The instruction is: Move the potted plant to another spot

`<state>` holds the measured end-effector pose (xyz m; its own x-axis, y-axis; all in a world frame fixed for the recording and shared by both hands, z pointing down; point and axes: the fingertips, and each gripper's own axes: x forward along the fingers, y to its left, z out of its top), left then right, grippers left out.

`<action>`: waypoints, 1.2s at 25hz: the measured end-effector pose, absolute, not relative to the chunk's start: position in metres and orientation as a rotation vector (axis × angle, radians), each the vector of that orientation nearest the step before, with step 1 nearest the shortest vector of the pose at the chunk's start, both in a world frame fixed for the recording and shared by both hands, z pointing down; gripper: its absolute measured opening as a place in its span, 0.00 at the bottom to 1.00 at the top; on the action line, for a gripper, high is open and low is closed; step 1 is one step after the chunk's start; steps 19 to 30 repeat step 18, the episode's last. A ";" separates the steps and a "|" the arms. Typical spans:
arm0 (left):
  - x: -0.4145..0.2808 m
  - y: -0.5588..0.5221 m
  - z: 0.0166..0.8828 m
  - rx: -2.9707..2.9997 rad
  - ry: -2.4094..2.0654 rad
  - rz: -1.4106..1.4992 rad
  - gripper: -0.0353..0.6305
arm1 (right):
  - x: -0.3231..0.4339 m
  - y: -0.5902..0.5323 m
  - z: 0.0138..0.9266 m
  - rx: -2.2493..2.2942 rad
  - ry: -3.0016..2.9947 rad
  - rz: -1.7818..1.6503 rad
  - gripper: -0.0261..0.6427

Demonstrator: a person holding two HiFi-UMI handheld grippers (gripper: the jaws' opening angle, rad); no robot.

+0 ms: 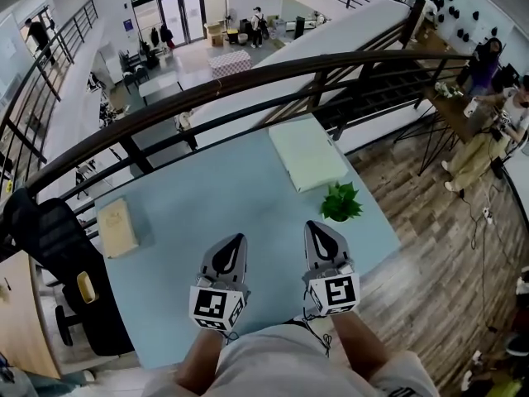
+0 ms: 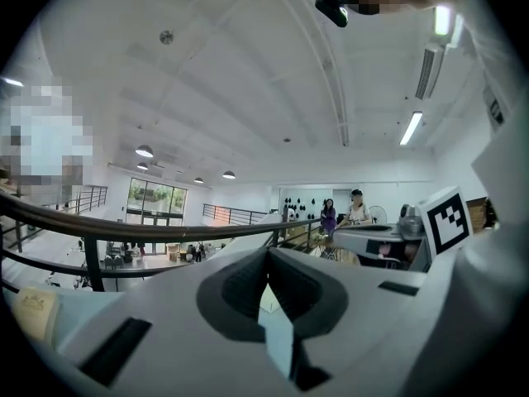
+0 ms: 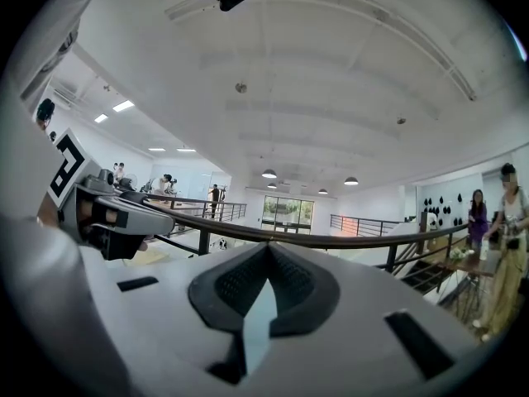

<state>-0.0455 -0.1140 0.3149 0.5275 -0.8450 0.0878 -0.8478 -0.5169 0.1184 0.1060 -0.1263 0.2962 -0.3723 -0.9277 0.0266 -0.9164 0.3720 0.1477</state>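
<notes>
Green potted plant [image 1: 340,203] upright on pale blue table [image 1: 207,197], near right edge, just before pale folded pad [image 1: 307,153]. Right gripper [image 1: 318,236] near plant, left gripper [image 1: 234,251] alongside; both pinched together, empty. Fits plant awaiting pickup or already set down.

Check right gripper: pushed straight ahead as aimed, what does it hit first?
Probably the pale green pad; the right gripper aims just left of the potted plant, though leaves may brush. Depth unclear.

Pale blue table [image 1: 207,213], small potted plant [image 1: 340,203], perhaps a folded pale cloth [image 1: 307,154], tan box [image 1: 116,227]
</notes>
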 end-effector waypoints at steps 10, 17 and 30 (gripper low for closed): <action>-0.040 -0.117 0.316 2.616 -1.452 0.023 0.07 | 0.119 -0.128 0.296 1.728 -2.488 -0.167 0.04; -0.034 -0.112 0.318 2.612 -1.446 0.031 0.07 | 0.126 -0.123 0.302 1.733 -2.476 -0.137 0.04; -0.034 -0.111 0.318 2.610 -1.445 0.034 0.07 | 0.127 -0.121 0.302 1.731 -2.474 -0.136 0.04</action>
